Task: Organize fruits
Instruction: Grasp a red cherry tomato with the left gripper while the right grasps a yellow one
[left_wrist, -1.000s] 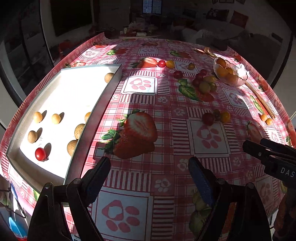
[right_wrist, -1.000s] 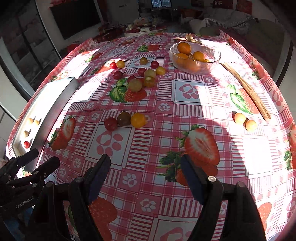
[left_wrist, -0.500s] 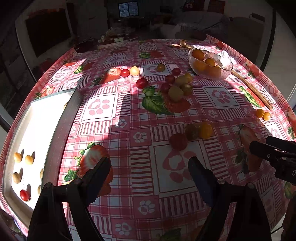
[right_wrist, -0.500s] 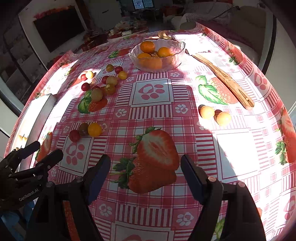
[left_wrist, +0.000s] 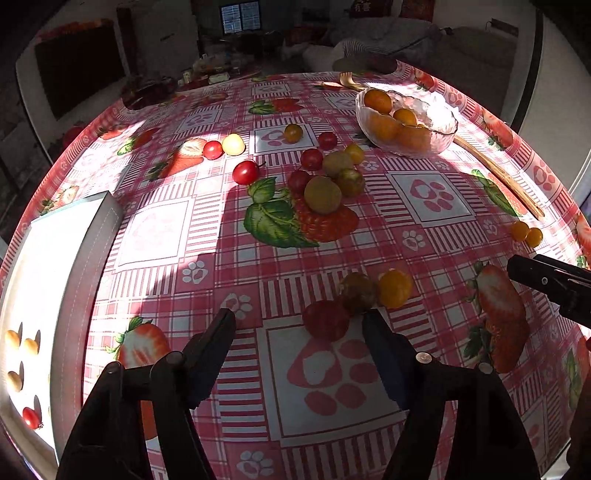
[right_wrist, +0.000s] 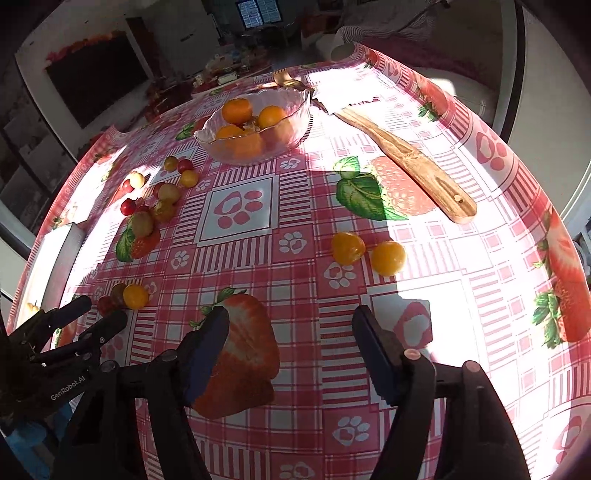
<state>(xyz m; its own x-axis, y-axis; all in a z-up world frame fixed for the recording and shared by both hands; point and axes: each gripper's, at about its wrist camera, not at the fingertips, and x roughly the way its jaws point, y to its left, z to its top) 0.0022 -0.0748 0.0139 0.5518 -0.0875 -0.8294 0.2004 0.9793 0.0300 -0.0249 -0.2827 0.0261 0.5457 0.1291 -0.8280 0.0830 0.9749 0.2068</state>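
Observation:
Three cherry tomatoes lie together on the checked tablecloth: a red one (left_wrist: 325, 320), a dark one (left_wrist: 357, 293) and an orange one (left_wrist: 394, 288). My left gripper (left_wrist: 299, 325) hovers low over them, its jaws closing; the red tomato sits between the fingertips near the right finger (left_wrist: 376, 332), and no pad presses on it. My right gripper (right_wrist: 291, 321) is closing on nothing, with two yellow tomatoes (right_wrist: 347, 248) (right_wrist: 388, 257) just ahead of it. A white tray (left_wrist: 74, 280) at the left holds small yellow fruits (left_wrist: 13, 338) and a red tomato (left_wrist: 31, 417).
A glass bowl (left_wrist: 439, 125) of oranges stands at the back right, with a wooden fork (right_wrist: 406, 162) beside it. A loose cluster of tomatoes (left_wrist: 323, 188) lies mid-table. The right gripper's finger (left_wrist: 546, 280) shows at the right edge of the left wrist view.
Both grippers have slid to the right across the table, away from the tray. The three tomatoes have come up to the left fingertips, and both pairs of jaws have narrowed.

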